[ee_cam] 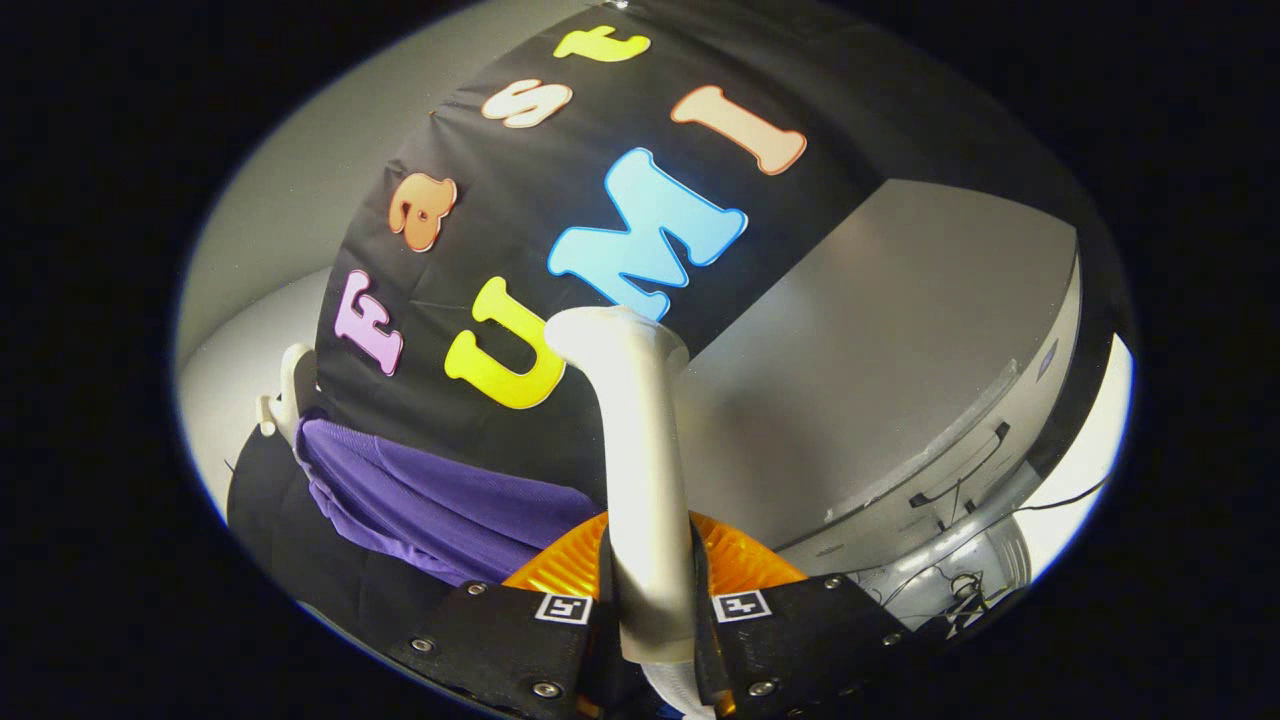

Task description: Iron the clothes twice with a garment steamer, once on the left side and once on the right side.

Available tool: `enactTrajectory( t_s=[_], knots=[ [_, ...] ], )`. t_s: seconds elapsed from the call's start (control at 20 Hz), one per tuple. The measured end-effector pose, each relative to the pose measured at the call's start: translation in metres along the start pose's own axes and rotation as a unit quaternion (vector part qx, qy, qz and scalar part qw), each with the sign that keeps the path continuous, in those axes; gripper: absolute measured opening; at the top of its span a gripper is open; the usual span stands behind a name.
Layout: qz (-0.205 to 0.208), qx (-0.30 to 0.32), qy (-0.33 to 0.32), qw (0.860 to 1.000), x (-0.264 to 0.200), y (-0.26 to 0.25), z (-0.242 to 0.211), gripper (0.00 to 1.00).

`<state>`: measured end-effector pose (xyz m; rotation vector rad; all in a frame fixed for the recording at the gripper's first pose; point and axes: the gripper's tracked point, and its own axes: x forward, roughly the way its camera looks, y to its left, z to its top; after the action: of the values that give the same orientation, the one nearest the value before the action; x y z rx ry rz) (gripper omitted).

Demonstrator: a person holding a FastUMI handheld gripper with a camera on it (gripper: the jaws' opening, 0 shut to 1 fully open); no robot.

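My gripper point(655, 600) clenches the steamer point(640, 470) handle, shirt point(430, 500) at nine o'clock; a loose, tilted hold could let it slip.

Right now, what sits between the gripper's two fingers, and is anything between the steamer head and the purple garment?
Gripper view: the gripper is shut on the white steamer handle. Between its steamer head and the purple garment, just black booth cloth.

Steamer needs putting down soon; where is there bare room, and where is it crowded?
The gripper is shut on the steamer. Bare: the grey tabletop right of it. Crowded: purple garment on the left, cables under the table edge.
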<state>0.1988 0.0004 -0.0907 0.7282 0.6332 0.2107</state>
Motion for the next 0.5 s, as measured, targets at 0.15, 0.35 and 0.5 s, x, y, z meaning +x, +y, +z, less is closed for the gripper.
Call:
enactTrajectory(
  t_s=[0.15, 0.35, 0.5],
  knots=[
    [-0.002, -0.045, -0.025, 0.999, -0.024, 0.029, -0.022, 0.29],
    [-0.002, -0.111, -0.072, 0.991, -0.044, 0.072, -0.046, 0.29],
    [0.007, -0.169, -0.111, 0.979, -0.045, 0.104, -0.056, 0.29]
  ],
)
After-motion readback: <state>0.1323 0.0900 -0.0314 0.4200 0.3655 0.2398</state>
